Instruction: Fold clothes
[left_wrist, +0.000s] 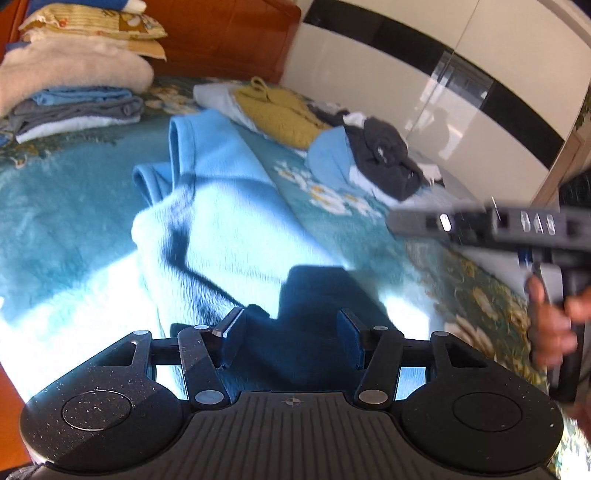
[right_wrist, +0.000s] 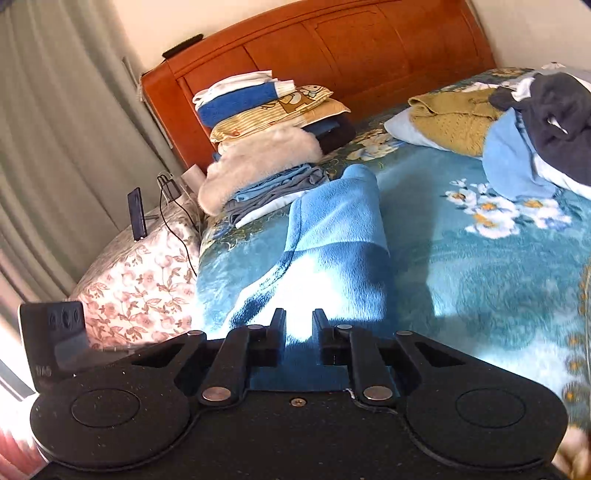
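I work over a bed covered by a plush teal blanket (right_wrist: 480, 266) printed with white and yellow flowers, sunlight falling in a bright patch across its near part. A carved reddish-brown wooden headboard (right_wrist: 332, 48) stands at the far end, pale green-grey curtains (right_wrist: 55, 129) hang along one side, and a glossy cream wardrobe (left_wrist: 424, 92) with a black band runs along the other. The garment I am folding, a fluffy light-blue fleece piece (left_wrist: 229, 206), lies spread lengthwise along the middle of the blanket, its cuffed ends pointing toward the headboard. Against the headboard sits a stack of folded linen (right_wrist: 266, 140), with a cream fleece and blue and grey layers in it. A heap of unfolded clothes (right_wrist: 517, 125), mustard knit, dark grey and pale blue, lies on the far side of the bed. A pink floral pillow (right_wrist: 140, 288) rests beside the bed with a dark phone (right_wrist: 137, 214) propped on it. My left gripper (left_wrist: 291, 341) stands open just above the near end of the fleece, nothing between its fingers. My right gripper (right_wrist: 299, 332) has its fingers drawn close with a slim gap, gripping nothing. No writing is legible.
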